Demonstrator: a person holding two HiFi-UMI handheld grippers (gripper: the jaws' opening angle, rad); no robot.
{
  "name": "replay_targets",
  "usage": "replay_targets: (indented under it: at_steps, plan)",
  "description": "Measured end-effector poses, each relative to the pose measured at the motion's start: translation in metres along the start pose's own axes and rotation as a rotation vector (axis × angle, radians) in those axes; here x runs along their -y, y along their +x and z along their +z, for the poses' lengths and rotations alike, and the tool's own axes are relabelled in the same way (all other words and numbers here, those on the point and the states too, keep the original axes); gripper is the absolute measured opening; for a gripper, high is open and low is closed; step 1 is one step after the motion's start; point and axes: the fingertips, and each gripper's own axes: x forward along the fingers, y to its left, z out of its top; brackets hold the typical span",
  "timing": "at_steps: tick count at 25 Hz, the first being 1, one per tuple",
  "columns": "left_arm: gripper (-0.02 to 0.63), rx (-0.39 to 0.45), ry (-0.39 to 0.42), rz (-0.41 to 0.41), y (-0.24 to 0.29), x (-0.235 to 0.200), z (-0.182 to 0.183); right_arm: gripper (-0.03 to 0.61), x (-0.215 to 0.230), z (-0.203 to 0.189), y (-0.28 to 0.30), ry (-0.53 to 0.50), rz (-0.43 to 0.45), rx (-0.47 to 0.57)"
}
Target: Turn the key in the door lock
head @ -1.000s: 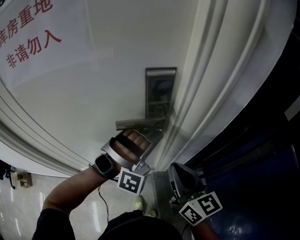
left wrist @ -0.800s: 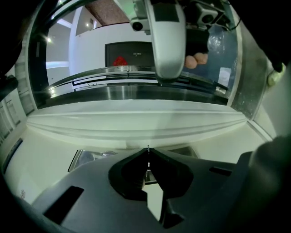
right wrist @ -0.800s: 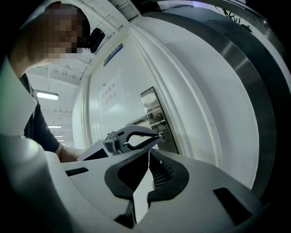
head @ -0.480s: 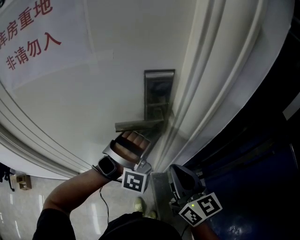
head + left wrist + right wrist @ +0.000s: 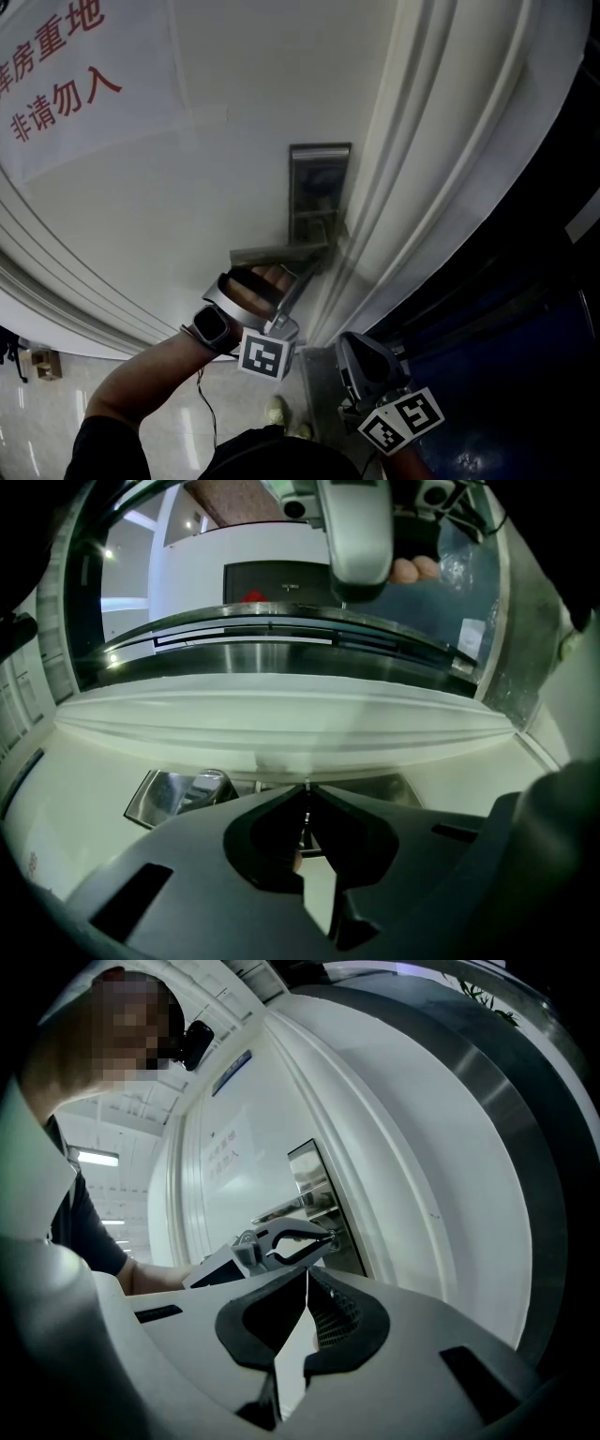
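The left gripper (image 5: 309, 267) points up from 7 o'clock at the steel lock plate (image 5: 319, 187) on the white door (image 5: 234, 141), just below the lever handle (image 5: 272, 251). Its jaws are pressed together on a thin metal key (image 5: 306, 817) at the lower part of the plate. The right gripper (image 5: 361, 361) hangs at 5 o'clock in the head view, well apart from the lock, with its jaws together and empty. A paper sign (image 5: 66, 75) with red characters is at 10 o'clock.

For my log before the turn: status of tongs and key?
Left tongs shut on key at lock plate. Right tongs shut, empty. Door handle close above.
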Motion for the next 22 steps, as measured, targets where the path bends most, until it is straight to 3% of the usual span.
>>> replay_targets:
  at_steps: [22]
  plan:
    - [0.012, 0.036, -0.103, 0.011, -0.013, -0.005, 0.012, 0.015, -0.006, -0.002, -0.003, -0.014, 0.021, -0.01]
